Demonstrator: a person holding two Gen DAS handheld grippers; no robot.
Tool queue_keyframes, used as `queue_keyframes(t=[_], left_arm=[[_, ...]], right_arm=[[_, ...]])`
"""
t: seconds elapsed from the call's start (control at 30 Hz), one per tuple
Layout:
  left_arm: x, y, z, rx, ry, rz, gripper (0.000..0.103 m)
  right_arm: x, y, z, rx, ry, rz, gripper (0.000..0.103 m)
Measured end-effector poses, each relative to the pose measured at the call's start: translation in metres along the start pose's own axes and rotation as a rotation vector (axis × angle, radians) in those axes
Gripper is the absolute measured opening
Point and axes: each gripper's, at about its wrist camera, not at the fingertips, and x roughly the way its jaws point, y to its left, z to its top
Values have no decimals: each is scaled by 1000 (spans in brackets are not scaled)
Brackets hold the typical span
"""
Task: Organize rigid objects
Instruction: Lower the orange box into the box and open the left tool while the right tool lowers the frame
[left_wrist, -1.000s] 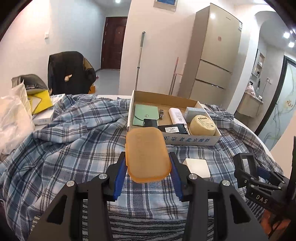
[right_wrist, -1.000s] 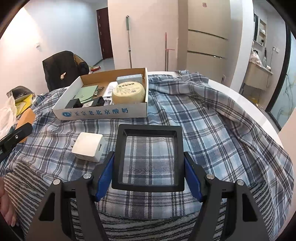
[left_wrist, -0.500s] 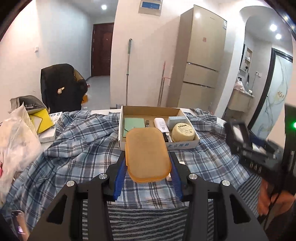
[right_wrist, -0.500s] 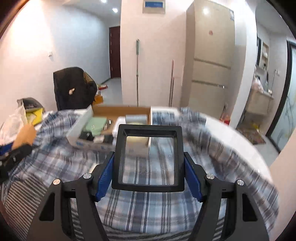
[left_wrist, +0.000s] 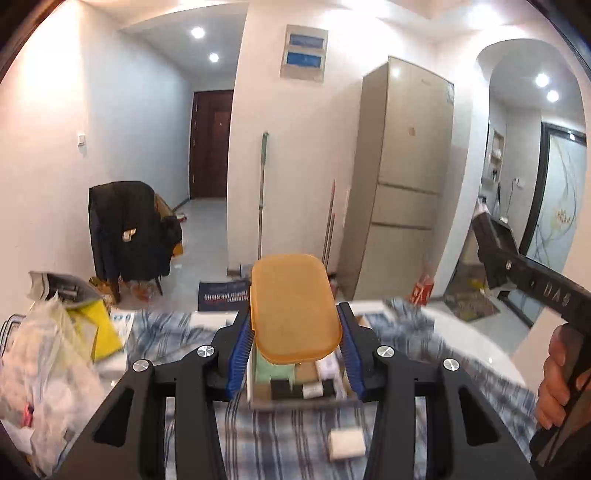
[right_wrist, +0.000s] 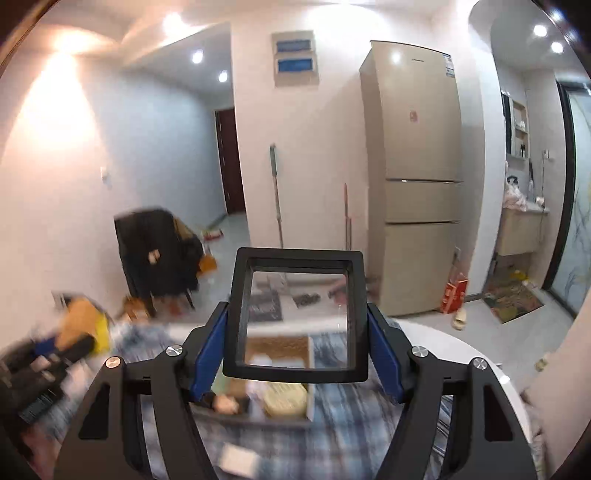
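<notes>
My left gripper (left_wrist: 293, 341) is shut on an orange rounded plastic lid (left_wrist: 293, 308) and holds it high above the table. My right gripper (right_wrist: 295, 343) is shut on a black square frame with a clear pane (right_wrist: 297, 315), also raised. The cardboard box (left_wrist: 295, 387) with a green wallet and small items lies below and ahead on the plaid cloth; it also shows blurred in the right wrist view (right_wrist: 275, 391). A white block (left_wrist: 347, 445) lies on the cloth in front of the box. The right gripper's body and the hand show at the right of the left wrist view (left_wrist: 532, 284).
Bags and a yellow item (left_wrist: 92, 328) crowd the table's left side. A chair with a black coat (left_wrist: 129, 236), a mop (left_wrist: 263, 192) and a tall fridge (left_wrist: 402, 177) stand beyond the white round table edge (left_wrist: 480, 347).
Both grippers have risen and tilted up with their objects still held. The box has dropped low in both views, and the room beyond now fills the frames.
</notes>
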Motion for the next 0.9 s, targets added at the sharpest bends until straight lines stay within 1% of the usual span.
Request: queue_keyframes(t=[0.07, 0.17, 0.23, 0.27, 0.3, 0.33, 0.4, 0.43, 0.47, 0.5, 0.53, 0.6, 0.67, 0.7, 0.73, 0.77, 0.8, 0.87, 0.9], left_arm=[[14, 4, 6, -29, 4, -11, 46], [37, 7, 18, -32, 44, -42, 46], [52, 6, 30, -16, 41, -28, 46], [57, 6, 35, -25, 26, -9, 46], [60, 8, 37, -67, 0, 21, 46], [63, 10, 37, -95, -10, 18, 46], [74, 7, 31, -96, -11, -52, 46], [82, 7, 27, -84, -11, -59, 46], [91, 7, 25, -69, -2, -52, 46], [105, 8, 20, -41, 18, -51, 46], [117, 9, 15, -17, 35, -70, 46], [145, 13, -1, 50, 73, -139, 46], [163, 16, -11, 80, 79, -161, 46], [174, 19, -15, 75, 108, -158, 46], [184, 24, -18, 56, 146, -157, 46], [192, 28, -21, 37, 171, -156, 46], [202, 31, -25, 20, 200, -150, 46], [219, 33, -34, 29, 253, -127, 46], [229, 33, -38, 35, 284, -101, 46]], right_arm=[[12, 6, 6, 28, -9, -7, 69], [43, 16, 6, 24, 44, -3, 69], [67, 19, 5, 45, 82, 4, 69], [82, 21, 6, 57, 106, 3, 69], [92, 20, 7, 70, 121, 4, 69], [100, 18, 6, 86, 131, 8, 69], [119, 14, 0, 118, 146, 5, 69], [126, 12, -4, 123, 157, -2, 69], [136, 11, -11, 115, 169, -7, 69], [144, 9, -18, 100, 180, -10, 69], [152, 7, -26, 89, 193, -22, 69], [173, 1, -39, 85, 255, -55, 69], [192, -10, -45, 102, 325, -23, 69], [200, -18, -49, 127, 351, -21, 69], [203, -23, -53, 141, 367, -41, 69], [211, -25, -57, 147, 385, -66, 69], [217, -27, -63, 139, 405, -71, 69], [228, -26, -72, 125, 448, -54, 69], [232, -25, -74, 123, 462, -47, 69]])
